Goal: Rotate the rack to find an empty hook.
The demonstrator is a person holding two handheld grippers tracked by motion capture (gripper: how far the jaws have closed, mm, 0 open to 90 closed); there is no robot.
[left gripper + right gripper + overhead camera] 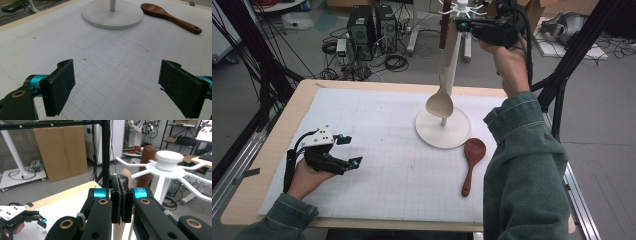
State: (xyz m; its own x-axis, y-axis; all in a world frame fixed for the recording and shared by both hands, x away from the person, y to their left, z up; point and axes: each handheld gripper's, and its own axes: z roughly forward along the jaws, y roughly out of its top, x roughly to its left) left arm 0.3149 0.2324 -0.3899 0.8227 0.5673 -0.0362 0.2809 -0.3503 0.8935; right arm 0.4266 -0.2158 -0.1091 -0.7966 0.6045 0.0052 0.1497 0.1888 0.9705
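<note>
A white stand [432, 132] with a round base and a spoked top [168, 160] rises from the far middle of the mat. A pale wooden spoon [439, 104] hangs beside its pole, bowl down. A dark brown handle [148, 165] hangs at a spoke. My right gripper [459, 25] is held high by the stand's top. Its pads are pressed together with nothing between them, and the pale handle's end [125, 173] is just beyond its tips [121, 185]. My left gripper [352, 151] rests low at the mat's left, jaws wide apart [121, 85] over bare mat.
A reddish-brown wooden spoon [472, 162] lies on the white gridded mat [387, 175], right of the stand's base [112, 16]. Black frame posts stand at both sides of the table. Computer cases and cables [372, 30] sit on the floor beyond the far edge.
</note>
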